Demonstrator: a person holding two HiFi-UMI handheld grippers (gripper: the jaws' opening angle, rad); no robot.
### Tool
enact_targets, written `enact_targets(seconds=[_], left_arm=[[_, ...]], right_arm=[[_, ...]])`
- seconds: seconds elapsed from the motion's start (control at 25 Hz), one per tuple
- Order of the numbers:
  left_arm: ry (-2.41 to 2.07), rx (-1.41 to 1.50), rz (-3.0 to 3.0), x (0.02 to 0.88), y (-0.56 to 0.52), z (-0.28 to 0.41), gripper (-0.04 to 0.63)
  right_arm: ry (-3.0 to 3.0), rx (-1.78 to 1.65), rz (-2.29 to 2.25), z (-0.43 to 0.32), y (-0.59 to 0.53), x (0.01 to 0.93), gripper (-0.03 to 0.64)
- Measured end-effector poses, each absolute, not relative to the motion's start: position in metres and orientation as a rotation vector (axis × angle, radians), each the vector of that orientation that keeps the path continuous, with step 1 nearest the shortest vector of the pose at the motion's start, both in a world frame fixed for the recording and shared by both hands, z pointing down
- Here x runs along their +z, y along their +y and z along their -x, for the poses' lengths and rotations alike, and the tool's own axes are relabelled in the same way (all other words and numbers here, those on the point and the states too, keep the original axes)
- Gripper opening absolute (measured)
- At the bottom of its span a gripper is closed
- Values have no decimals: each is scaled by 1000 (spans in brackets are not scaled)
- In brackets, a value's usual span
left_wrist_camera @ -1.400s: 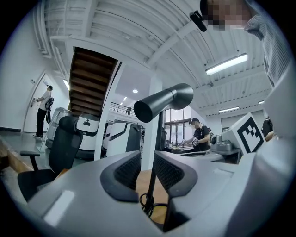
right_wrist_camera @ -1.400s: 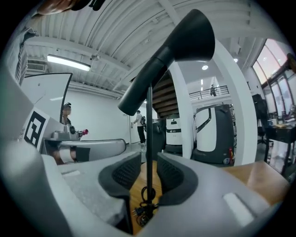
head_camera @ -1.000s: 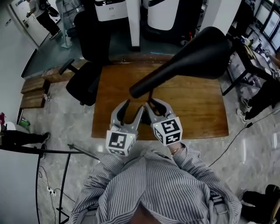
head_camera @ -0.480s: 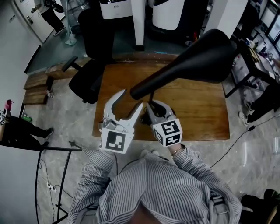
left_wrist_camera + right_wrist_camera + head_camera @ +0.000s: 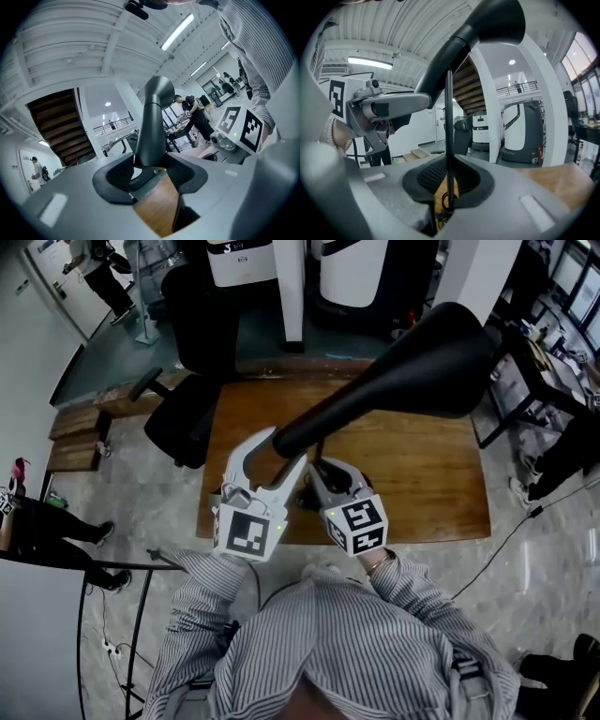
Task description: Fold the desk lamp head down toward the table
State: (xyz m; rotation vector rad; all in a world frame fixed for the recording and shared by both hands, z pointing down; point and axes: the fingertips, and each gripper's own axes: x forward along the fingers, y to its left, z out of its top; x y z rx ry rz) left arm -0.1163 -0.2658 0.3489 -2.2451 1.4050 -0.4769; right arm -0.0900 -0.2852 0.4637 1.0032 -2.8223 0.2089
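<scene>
The black cone-shaped lamp head [image 5: 412, 367] slants over the wooden table [image 5: 422, 488], wide end at the upper right, narrow neck [image 5: 289, 437] toward me. My left gripper [image 5: 286, 448] is level at that neck. In the left gripper view the neck [image 5: 152, 126] fills the gap of my left gripper [image 5: 150, 168]; its jaws are closing and both pads touch the neck. My right gripper [image 5: 328, 468] sits just to the right and lower, shut on the lamp's thin black stem [image 5: 449, 140]. The right gripper [image 5: 448, 180] hides the stem's foot.
A black office chair [image 5: 183, 418] stands at the table's left edge. Large white machines [image 5: 352, 268] stand behind the table, and a dark desk [image 5: 525, 371] at the right. A cable [image 5: 506, 540] runs across the floor at the right. People stand at the far left.
My left gripper has risen and rolled from beside the right gripper up to the lamp head's narrow neck, which now sits between its jaws. The right gripper and the lamp head have held still.
</scene>
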Motion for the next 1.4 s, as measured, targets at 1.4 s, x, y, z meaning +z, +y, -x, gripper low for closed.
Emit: enact_targets(seconds=[1.4], left_arm=[[780,-1266,1936,298,-258,126,221]], right_arm=[[-2801,219,-987,91,-287,465,41]])
